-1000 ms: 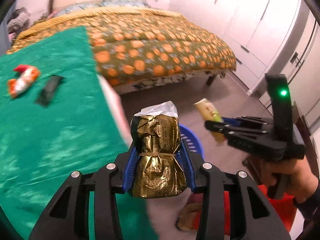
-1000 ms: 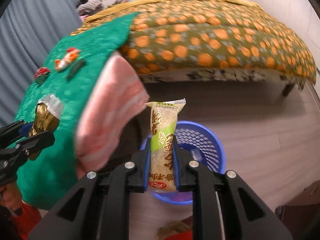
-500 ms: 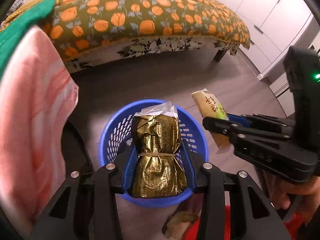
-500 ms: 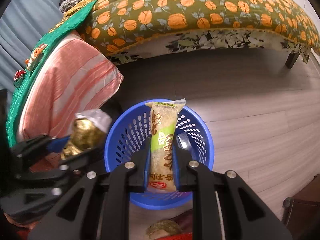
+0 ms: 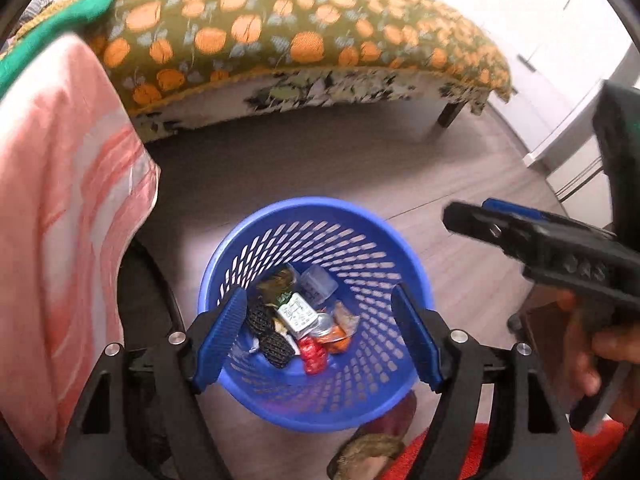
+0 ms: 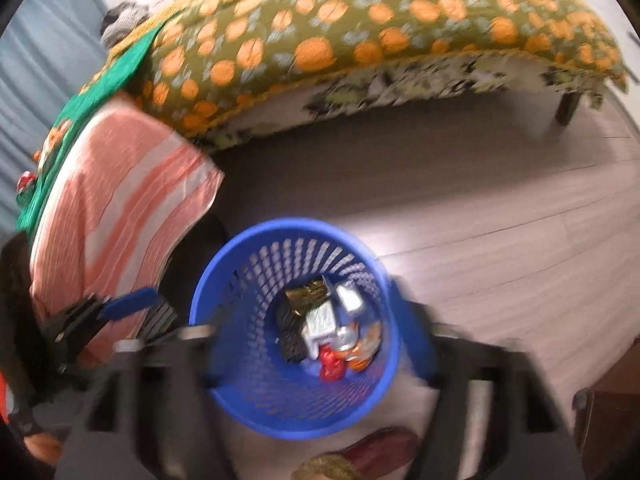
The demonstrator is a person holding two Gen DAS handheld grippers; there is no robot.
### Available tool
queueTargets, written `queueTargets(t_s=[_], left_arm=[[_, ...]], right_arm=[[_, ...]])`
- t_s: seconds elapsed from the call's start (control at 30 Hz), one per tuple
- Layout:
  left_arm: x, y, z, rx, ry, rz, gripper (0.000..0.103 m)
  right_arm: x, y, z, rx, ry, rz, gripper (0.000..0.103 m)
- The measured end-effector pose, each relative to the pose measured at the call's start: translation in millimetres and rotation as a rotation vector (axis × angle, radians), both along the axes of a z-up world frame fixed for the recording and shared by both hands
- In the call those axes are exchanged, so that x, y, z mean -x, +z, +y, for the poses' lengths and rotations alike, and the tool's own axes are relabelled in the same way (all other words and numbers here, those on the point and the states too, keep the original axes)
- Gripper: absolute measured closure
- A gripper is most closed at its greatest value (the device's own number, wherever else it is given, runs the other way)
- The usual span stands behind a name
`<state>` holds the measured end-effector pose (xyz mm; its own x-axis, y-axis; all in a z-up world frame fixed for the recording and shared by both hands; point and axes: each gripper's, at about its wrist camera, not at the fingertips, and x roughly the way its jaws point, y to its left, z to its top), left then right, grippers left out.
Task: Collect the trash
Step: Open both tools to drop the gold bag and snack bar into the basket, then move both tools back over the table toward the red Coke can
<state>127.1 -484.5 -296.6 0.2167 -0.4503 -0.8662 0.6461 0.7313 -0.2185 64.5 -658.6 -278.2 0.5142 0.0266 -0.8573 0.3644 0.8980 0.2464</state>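
Grey wood floor [image 5: 460, 184] is running under a bed w/ orange-print cover [image 5: 304, 32] at 12 o'clock. Blue basket [image 5: 372, 236] is standing upright, mouth up, wrappers [image 5: 298, 314] lying jumbled at its bottom. Left gripper [image 5: 318, 334] is pointing steeply down over it, jaws just opened, empty. Right gripper [image 6: 308, 334], blurred, is probably gaping too, nothing between.

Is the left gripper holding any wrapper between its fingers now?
No, the left gripper is open with nothing between its fingers, and the wrappers lie inside the blue basket.
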Motion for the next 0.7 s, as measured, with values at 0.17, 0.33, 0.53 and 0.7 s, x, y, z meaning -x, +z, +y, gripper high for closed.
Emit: queueTargets(t_s=[0.17,0.33,0.53,0.7], left_arm=[[26,53,20,0.094,-0.028,-0.038,0.023],[44,103,63,0.168,-0.038,-0.091,0.019],[37,135,145,0.144,0.024,-0.174,0.015],[11,134,226,0.064,0.127,-0.224,0.013]], right_arm=[[6,41,7,0.088,-0.044,-0.083,0.026],[12,83,39,0.191,-0.043,-0.187,0.022],[4,117,118,0.307,0.067,-0.277,0.021],[-7,120,203,0.297,0.223,-0.281,0.021]])
